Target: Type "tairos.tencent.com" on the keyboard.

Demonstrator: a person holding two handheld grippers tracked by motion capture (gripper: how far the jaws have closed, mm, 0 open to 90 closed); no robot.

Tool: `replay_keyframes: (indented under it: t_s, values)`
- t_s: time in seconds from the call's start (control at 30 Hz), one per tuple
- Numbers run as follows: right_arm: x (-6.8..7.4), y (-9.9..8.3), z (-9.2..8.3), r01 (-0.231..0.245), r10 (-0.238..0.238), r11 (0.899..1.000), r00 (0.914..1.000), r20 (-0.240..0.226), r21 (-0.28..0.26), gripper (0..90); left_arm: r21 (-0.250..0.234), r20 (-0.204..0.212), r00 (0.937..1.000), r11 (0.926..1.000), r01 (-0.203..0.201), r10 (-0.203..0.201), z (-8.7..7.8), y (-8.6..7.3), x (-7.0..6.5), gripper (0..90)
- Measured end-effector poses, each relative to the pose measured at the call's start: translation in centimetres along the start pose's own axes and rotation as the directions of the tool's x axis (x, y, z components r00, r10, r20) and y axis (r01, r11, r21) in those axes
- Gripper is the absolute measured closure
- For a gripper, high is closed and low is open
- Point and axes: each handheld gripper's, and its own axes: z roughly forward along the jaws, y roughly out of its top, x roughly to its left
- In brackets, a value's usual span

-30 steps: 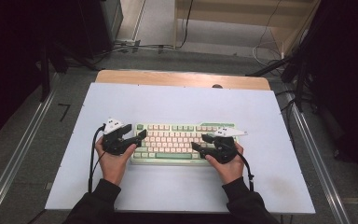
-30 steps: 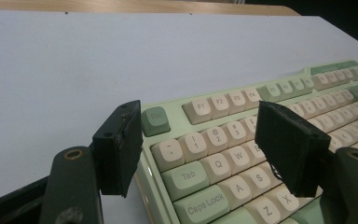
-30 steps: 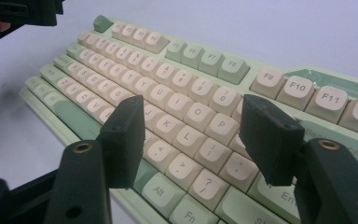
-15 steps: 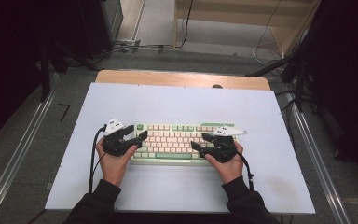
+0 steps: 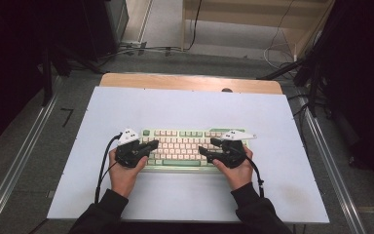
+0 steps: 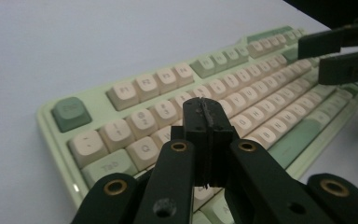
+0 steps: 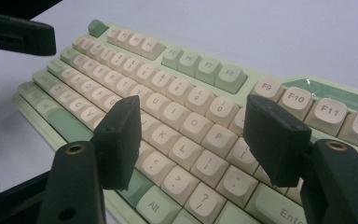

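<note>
The jaws of the left gripper [image 6: 207, 126] have just been closed; in the earlier high views they were seen parted over the left end of the keyboard [image 5: 185, 146], whereas now they are pressed flat against each other in the left gripper view, with nothing caught between them; the closed tips are held just above the cream keys near the keyboard's left edge, and whether a key is touched cannot be told; a slight further widening is noted in the jaws of the right gripper [image 7: 196, 140], with nothing between them.
</note>
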Motion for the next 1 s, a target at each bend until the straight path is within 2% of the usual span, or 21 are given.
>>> replay_keyframes:
  t_s: [0.23,0.5,0.63,1.0]
  values:
    - [-0.1,0.3,0.2,-0.003,0.003,1.000,1.0000,0.003,-0.008,35.6,0.046,0.053,0.9978,0.9981,-0.042,0.040,0.9,-0.2,-1.1,90.0]
    - [-0.1,0.6,0.5,-0.001,0.001,1.000,1.0000,0.003,-0.008,35.6,0.085,0.078,0.9955,0.9945,-0.060,0.054,1.7,-0.4,-1.9,90.0]
    - [0.0,0.6,0.6,-0.002,0.002,1.000,1.0000,0.006,-0.009,35.6,0.107,0.071,0.9946,0.9908,-0.083,0.076,2.3,-0.5,-2.3,90.0]
    - [0.1,0.7,0.6,0.000,0.000,1.000,1.0000,0.003,-0.011,35.6,0.129,0.053,0.9950,0.9875,-0.091,0.085,2.8,-0.6,-2.5,90.0]
